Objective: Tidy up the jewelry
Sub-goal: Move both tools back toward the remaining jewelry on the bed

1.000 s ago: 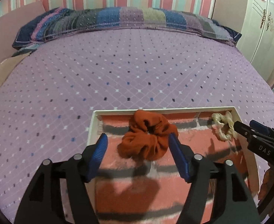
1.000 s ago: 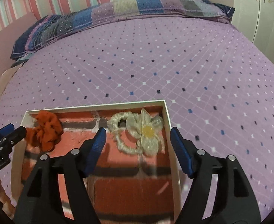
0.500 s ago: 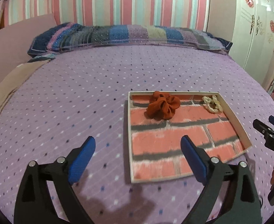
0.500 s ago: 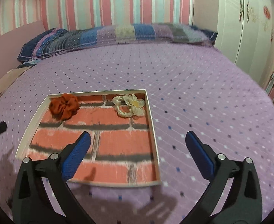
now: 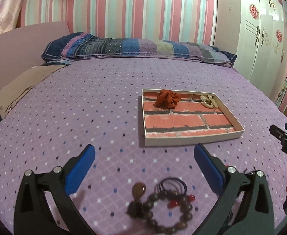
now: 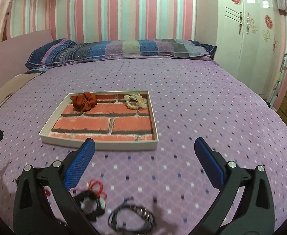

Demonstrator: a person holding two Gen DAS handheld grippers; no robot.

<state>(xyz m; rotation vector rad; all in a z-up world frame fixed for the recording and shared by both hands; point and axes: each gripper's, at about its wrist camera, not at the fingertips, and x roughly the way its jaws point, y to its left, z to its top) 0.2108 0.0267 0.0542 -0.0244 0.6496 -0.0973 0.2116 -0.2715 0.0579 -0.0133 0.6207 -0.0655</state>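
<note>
Scrunchies now lie alone in the tray [image 5: 194, 140]: the rust-orange scrunchie [image 5: 168, 98] sits at its far left corner and the cream flower hair tie [image 5: 209, 100] at the far right corner, both resting on the brick-patterned floor. A second ago each lay between a gripper's blue pads, right over the tray; both grippers have since pulled back toward the near edge of the bed, so the whole tray shows ahead of them on the purple dotted bedspread [image 5: 84, 107].

The left gripper [image 5: 143, 166] has just been opening and its jaws stand wide apart with nothing pressed between them. Beneath it on the bedspread, blurred, lie a brown bead bracelet [image 5: 169, 213] with a brown pendant [image 5: 138, 190] and some dark hair bands [image 5: 172, 186], none of them seen in the earlier frames.

The right gripper [image 6: 144, 160] also has its jaws spread fully, with nothing held. Below it lie a dark cord necklace [image 6: 131, 218], a black-and-white hair tie [image 6: 90, 205] and thin red bands [image 6: 96, 187], all blurred. At the far end of the bed lies a striped pillow [image 6: 124, 51].
</note>
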